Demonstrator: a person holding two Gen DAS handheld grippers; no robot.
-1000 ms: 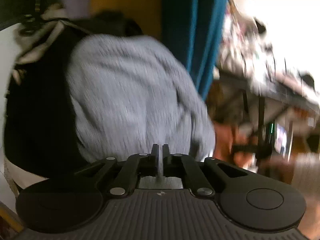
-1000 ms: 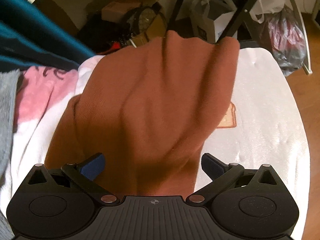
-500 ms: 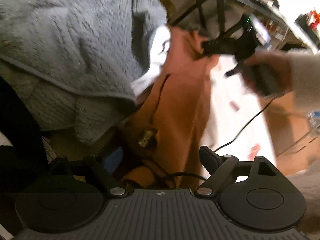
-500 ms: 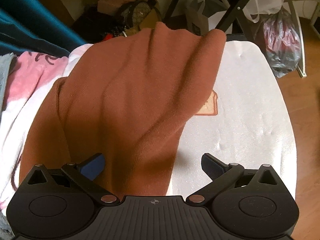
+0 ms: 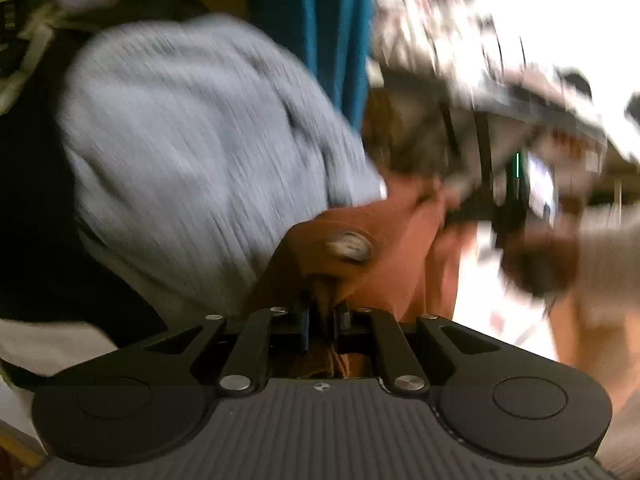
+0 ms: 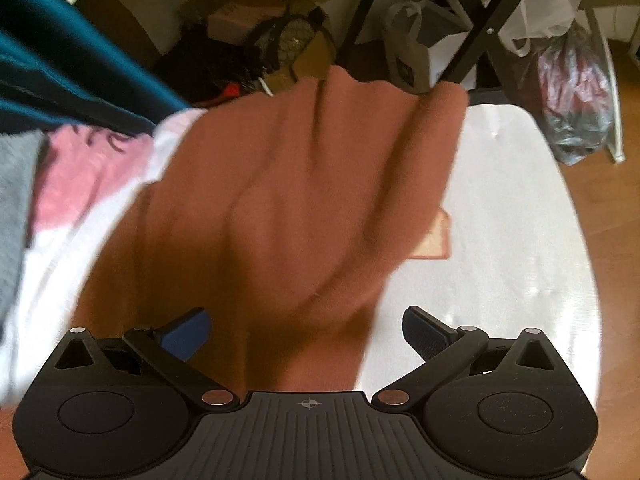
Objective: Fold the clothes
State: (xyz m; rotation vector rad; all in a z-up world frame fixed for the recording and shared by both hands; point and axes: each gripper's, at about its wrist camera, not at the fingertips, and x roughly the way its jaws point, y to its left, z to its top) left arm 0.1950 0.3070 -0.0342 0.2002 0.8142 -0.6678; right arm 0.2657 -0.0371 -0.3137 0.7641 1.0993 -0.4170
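A rust-brown garment (image 6: 280, 220) lies spread and rumpled over a white padded surface (image 6: 512, 216). My right gripper (image 6: 304, 334) hangs open just above its near edge, blue pads wide apart with cloth beneath them. In the blurred left wrist view my left gripper (image 5: 322, 312) is shut on a bunched edge of the same brown garment (image 5: 360, 240), which carries a round pale tag or button (image 5: 350, 245). A hand in a pale sleeve (image 5: 536, 256) holds the other gripper at the right.
A grey fleece garment (image 5: 192, 152) bulks at the left, beside teal cloth (image 5: 336, 32). A pink and white item (image 6: 80, 184) lies left of the brown garment. Bags (image 6: 576, 88), boxes and black stand legs (image 6: 472, 36) crowd the floor beyond the surface.
My left gripper, open over the brown garment half a second ago, has shut on its edge and swung upward. The right gripper stays open and the garment has shifted slightly under it.
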